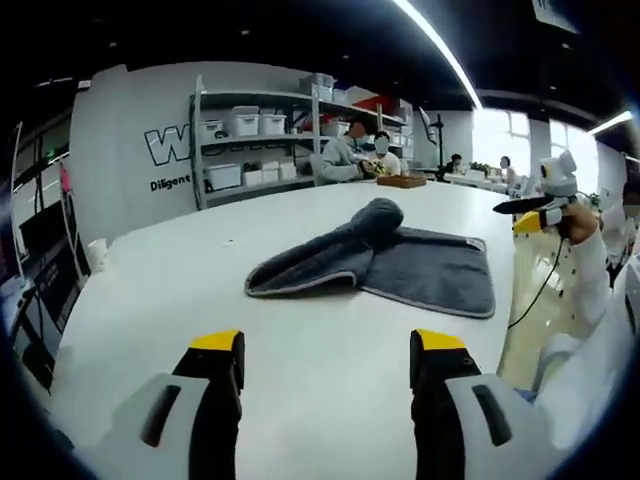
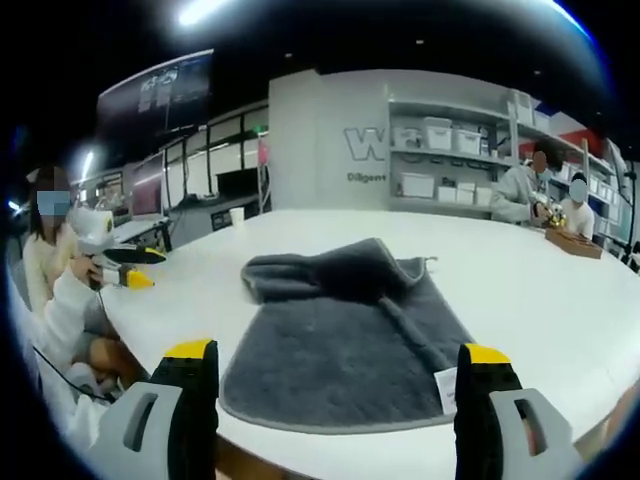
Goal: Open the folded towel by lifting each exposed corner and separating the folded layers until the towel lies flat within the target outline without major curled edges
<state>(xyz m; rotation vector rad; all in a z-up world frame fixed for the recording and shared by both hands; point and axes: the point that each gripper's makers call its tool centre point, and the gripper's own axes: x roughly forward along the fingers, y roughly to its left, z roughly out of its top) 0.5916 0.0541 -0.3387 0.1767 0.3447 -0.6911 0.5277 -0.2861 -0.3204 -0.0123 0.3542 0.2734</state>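
Observation:
A dark grey towel [image 1: 430, 268] lies on the white table [image 1: 160, 280], partly unfolded. One flat layer spreads toward the table's edge, and a bunched, rolled layer [image 1: 320, 262] lies across it. My left gripper [image 1: 328, 350] hovers open over bare table, short of the towel. In the left gripper view my right gripper [image 1: 535, 213] is held in a hand beyond the table's right edge. In the right gripper view the towel [image 2: 340, 345] lies just ahead of my open right gripper [image 2: 338, 355], with its crumpled fold [image 2: 330, 268] at the far side. My left gripper [image 2: 125, 268] is at the left, off the table.
A person [image 2: 60, 290] in white sits at the table's left side. A wooden box [image 2: 573, 243] and seated people [image 2: 540, 190] are at the far end. Shelves with white bins [image 1: 250, 140] line the back wall. A white cup [image 1: 97, 255] stands near an edge.

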